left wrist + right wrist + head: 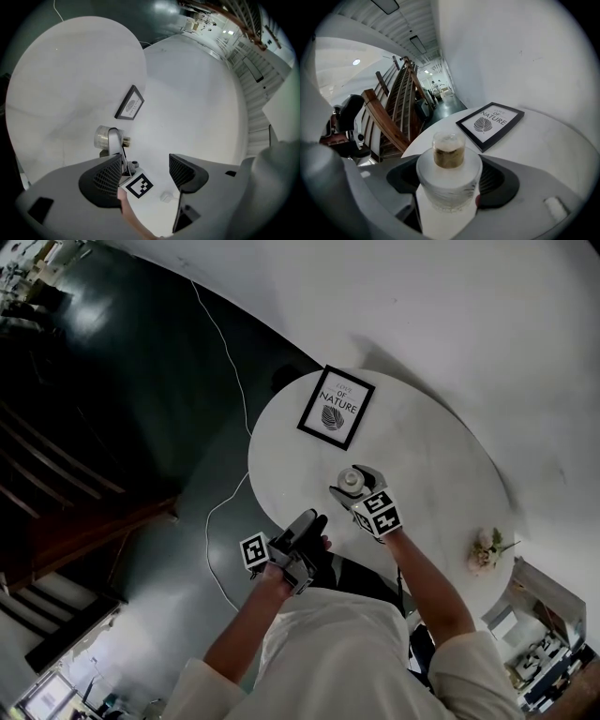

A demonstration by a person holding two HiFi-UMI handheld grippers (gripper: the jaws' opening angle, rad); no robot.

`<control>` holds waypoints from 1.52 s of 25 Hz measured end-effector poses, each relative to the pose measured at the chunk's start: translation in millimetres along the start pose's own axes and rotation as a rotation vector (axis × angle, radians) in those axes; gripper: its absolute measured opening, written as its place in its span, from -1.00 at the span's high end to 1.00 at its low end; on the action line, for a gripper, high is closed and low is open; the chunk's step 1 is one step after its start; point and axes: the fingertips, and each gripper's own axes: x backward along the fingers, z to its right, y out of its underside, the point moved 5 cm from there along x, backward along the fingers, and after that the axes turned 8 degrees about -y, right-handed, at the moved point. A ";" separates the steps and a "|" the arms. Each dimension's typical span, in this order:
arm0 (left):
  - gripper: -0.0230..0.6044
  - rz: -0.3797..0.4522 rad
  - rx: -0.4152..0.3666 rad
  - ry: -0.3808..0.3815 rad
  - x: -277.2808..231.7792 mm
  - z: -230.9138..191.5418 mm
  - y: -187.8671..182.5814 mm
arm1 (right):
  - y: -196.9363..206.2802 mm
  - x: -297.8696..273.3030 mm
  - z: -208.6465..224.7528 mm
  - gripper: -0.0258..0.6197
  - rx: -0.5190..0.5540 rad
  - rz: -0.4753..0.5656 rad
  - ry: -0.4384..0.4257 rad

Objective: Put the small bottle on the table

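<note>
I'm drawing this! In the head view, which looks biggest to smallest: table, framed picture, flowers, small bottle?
1. table
2. framed picture
3. flowers and small bottle: they look about alike, so unranked

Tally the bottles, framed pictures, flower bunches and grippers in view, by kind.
small bottle: 1
framed picture: 1
flower bunch: 1
grippers: 2, the left gripper and the right gripper
Total: 5

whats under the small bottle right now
The white round table lies below the small bottle, which the right gripper clamps. Its base is covered by the jaws, so contact with the table cannot be seen.
</note>
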 end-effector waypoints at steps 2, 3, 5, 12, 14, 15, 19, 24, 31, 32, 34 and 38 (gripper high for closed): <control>-0.03 0.007 0.006 -0.011 2.0 -2.7 -3.5 | 2.3 -5.0 3.1 -0.15 0.002 -0.003 0.007; -0.03 0.009 0.009 -0.016 2.8 -3.5 -4.9 | 3.5 -7.4 4.4 -0.15 0.002 -0.002 0.011; -0.03 0.011 0.010 -0.026 4.2 -4.0 -7.3 | 6.0 -11.6 7.0 -0.15 -0.002 -0.004 0.020; -0.03 0.005 0.014 -0.037 5.4 -4.0 -15.0 | 5.0 -19.7 15.9 -0.15 0.005 0.005 0.058; -0.03 0.005 0.016 -0.044 6.0 -4.3 -17.1 | 3.5 -21.7 15.3 -0.15 0.028 0.010 0.072; -0.03 0.004 0.016 -0.046 6.0 -4.4 -17.8 | 3.6 -22.3 14.6 -0.15 0.041 0.009 0.080; -0.03 -0.005 0.016 -0.048 4.0 -1.8 -18.1 | 4.4 -20.6 10.1 -0.15 0.046 0.006 0.094; -0.03 -0.006 0.016 -0.044 3.7 3.8 -20.0 | 7.5 -18.1 5.3 -0.15 0.038 -0.011 0.109; -0.03 -0.013 0.010 -0.048 5.3 3.8 -21.2 | 18.4 -15.4 1.7 -0.16 0.059 -0.039 0.143; -0.03 -0.012 0.009 -0.047 5.4 4.7 -21.0 | 20.2 -15.3 1.1 -0.16 0.067 -0.046 0.151; -0.03 -0.014 0.007 -0.043 5.9 8.3 -20.4 | 22.4 -15.2 -0.5 -0.16 0.086 -0.060 0.169; -0.03 -0.012 -0.005 -0.036 10.2 16.8 -20.5 | 25.7 -16.4 -2.7 -0.16 0.104 -0.082 0.194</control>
